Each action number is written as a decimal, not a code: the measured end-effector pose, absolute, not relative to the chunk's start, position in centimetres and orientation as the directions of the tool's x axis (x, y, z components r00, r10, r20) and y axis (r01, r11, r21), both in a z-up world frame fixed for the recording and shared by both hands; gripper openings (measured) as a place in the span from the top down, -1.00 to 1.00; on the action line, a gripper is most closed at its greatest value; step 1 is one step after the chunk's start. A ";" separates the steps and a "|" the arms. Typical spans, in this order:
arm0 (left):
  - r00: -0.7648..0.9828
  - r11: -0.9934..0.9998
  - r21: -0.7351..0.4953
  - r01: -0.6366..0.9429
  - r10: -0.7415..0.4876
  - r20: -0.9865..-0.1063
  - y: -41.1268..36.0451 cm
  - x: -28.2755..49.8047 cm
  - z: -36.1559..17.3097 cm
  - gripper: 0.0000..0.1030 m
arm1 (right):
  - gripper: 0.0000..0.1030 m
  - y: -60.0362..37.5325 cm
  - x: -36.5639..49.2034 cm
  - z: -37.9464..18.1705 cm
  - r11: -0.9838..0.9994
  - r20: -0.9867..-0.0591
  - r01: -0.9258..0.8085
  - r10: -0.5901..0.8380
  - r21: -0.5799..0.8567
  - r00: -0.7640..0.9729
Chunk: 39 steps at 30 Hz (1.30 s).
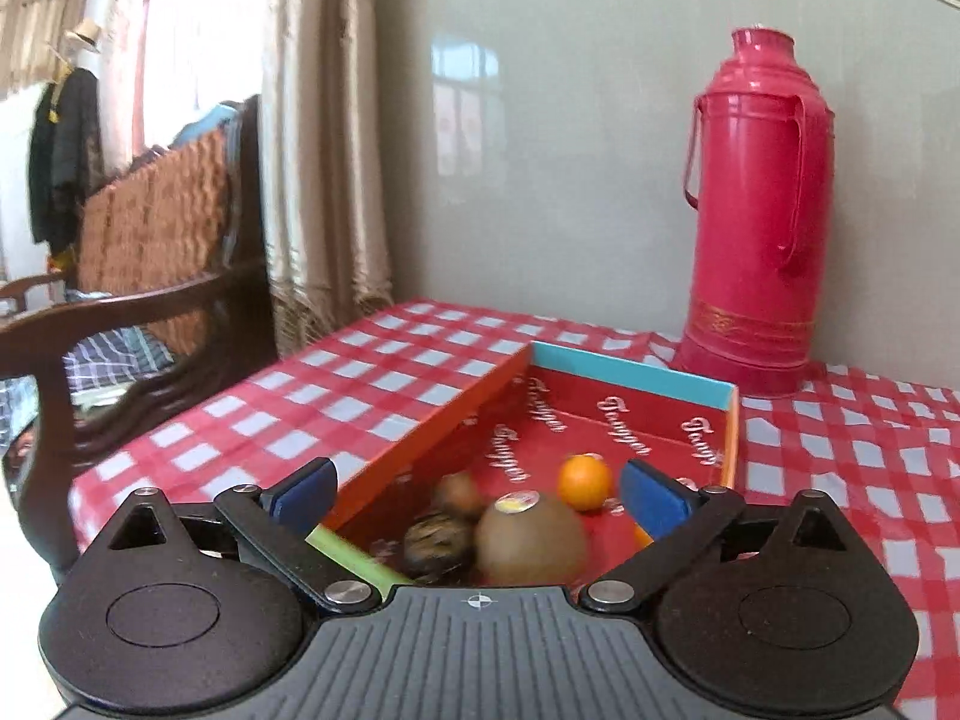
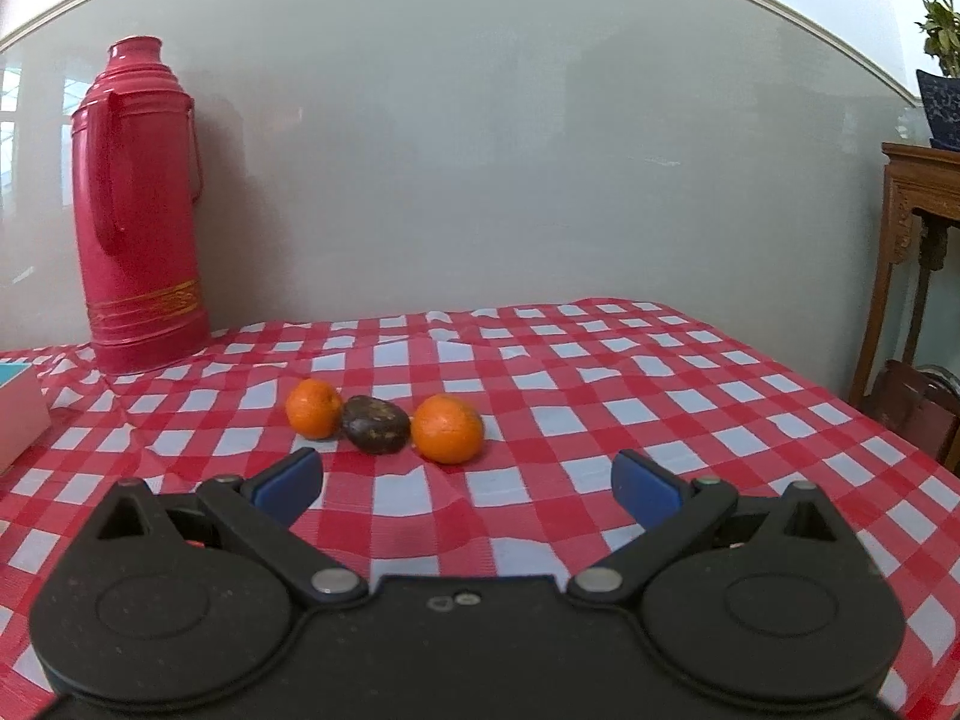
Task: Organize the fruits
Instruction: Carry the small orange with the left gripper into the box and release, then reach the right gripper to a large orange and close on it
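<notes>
In the left wrist view my left gripper is open above the near end of a red cardboard box with a blue far rim. Inside the box lie a brown kiwi with a sticker, a dark wrinkled fruit, a smaller brown fruit and an orange; the kiwi looks blurred. In the right wrist view my right gripper is open and empty, just short of two oranges with a dark fruit between them on the checked tablecloth.
A tall red thermos stands against the wall behind the box; it also shows in the right wrist view. A wooden chair stands left of the table. A wooden side table stands at the right. The box corner shows at far left.
</notes>
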<state>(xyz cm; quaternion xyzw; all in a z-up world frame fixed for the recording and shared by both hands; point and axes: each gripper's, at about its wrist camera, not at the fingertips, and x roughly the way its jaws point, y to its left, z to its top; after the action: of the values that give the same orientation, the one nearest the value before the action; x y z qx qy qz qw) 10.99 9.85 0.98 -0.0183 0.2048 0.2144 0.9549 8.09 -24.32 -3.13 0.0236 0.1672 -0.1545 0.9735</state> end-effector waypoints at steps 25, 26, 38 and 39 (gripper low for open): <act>0.793 0.851 0.066 -0.521 0.511 -0.333 13.8 6.7 -0.2 -1.00 | -0.89 -19.4 11.2 -3.0 0.984 -0.379 0.165 -0.180 -0.072 0.907; 0.790 0.848 0.063 -0.526 0.514 -0.333 14.0 6.6 -0.2 -1.00 | -0.89 -19.5 11.3 -2.9 0.983 -0.381 0.168 -0.182 -0.071 0.907; 0.776 0.833 0.055 -0.551 0.535 -0.332 15.6 6.3 -0.4 -1.00 | -0.84 -22.2 13.7 -2.3 0.971 -0.422 0.206 -0.237 -0.117 0.875; 0.775 0.832 0.052 -0.552 0.536 -0.334 15.6 6.3 -0.4 -1.00 | -0.84 -22.6 13.9 -2.3 0.970 -0.426 0.212 -0.244 -0.120 0.871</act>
<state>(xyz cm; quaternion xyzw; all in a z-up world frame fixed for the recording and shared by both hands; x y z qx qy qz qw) 6.27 15.64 -0.39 -0.0243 0.1700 0.2887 0.9419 13.91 -22.65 -2.31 -0.0347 0.2247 -0.1180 0.9666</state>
